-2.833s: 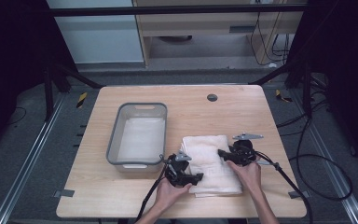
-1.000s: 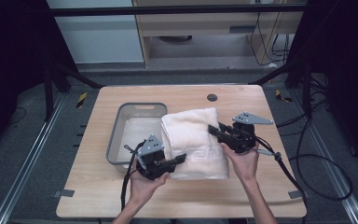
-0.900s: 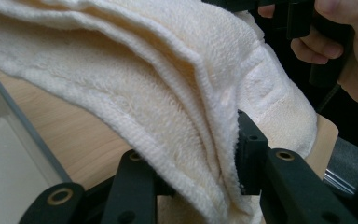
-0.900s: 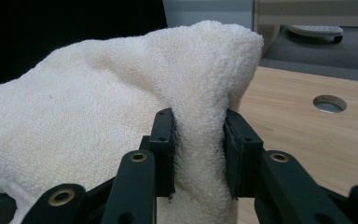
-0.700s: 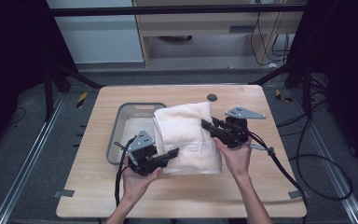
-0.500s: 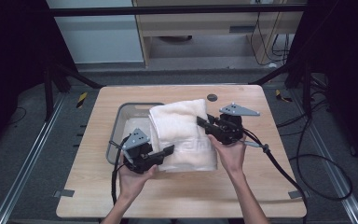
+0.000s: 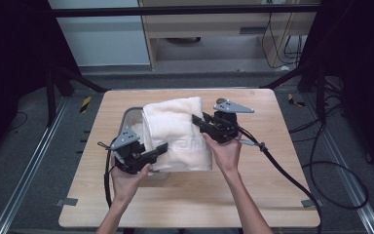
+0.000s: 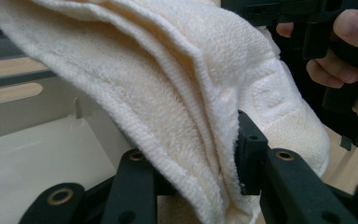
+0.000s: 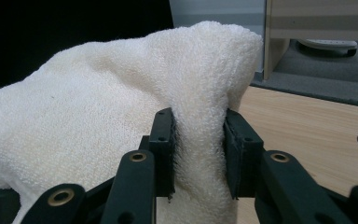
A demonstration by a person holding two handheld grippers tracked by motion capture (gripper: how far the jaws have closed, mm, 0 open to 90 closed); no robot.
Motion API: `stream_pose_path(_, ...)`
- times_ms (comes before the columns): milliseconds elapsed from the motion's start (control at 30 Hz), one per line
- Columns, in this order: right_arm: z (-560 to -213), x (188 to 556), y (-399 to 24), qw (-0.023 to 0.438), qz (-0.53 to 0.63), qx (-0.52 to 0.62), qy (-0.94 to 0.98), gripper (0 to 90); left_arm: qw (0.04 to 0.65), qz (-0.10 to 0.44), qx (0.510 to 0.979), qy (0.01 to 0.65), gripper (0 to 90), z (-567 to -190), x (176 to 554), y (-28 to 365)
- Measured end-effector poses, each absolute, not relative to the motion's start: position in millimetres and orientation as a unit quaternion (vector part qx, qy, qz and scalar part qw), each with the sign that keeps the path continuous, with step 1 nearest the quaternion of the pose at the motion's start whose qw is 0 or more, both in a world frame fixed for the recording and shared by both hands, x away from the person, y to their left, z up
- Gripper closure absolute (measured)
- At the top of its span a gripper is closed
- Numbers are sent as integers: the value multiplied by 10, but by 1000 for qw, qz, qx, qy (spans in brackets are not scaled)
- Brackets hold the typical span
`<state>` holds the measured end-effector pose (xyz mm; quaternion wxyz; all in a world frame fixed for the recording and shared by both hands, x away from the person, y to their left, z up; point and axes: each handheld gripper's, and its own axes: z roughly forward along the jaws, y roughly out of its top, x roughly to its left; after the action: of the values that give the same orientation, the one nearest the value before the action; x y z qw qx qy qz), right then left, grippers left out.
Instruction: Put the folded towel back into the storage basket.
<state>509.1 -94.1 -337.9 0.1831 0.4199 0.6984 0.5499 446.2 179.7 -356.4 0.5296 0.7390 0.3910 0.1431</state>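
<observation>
Grippers in both our hands are clamped on a folded cream terry towel (image 7: 175, 131), which we hold clear of the light wooden table (image 7: 272, 195), over the grey rectangular plastic tub (image 7: 131, 115) near the table's left edge. Starting at the left, our left gripper (image 7: 159, 149) pinches the towel's near-left corner; in the left gripper view the black jaws squeeze a thick bundle of folded layers (image 8: 205, 154), with the pale inside of the tub (image 8: 37, 158) below. Further right, the towel's body sags between the two holds, its far fold draped above the tub's far rim. At the right, our right gripper (image 7: 198, 120) bites the towel's far-right edge, and in the right gripper view the jaws close on a raised ridge of cloth (image 9: 200, 140).

We judge the main risk to be the stacked layers slipping: the left jaws grip several plies near their edge, so an outer ply could slide free and the fold would open. Lowering unevenly could also leave a corner hanging over the tub's rim.
</observation>
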Motion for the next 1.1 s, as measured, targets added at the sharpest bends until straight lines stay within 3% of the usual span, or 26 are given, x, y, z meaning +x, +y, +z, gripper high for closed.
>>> stream_pose_path(1100, -3402, 5364, -255, 174, 558, 410, 700, 678, 499, 176, 729, 434, 657, -3497, 4625, 2388)
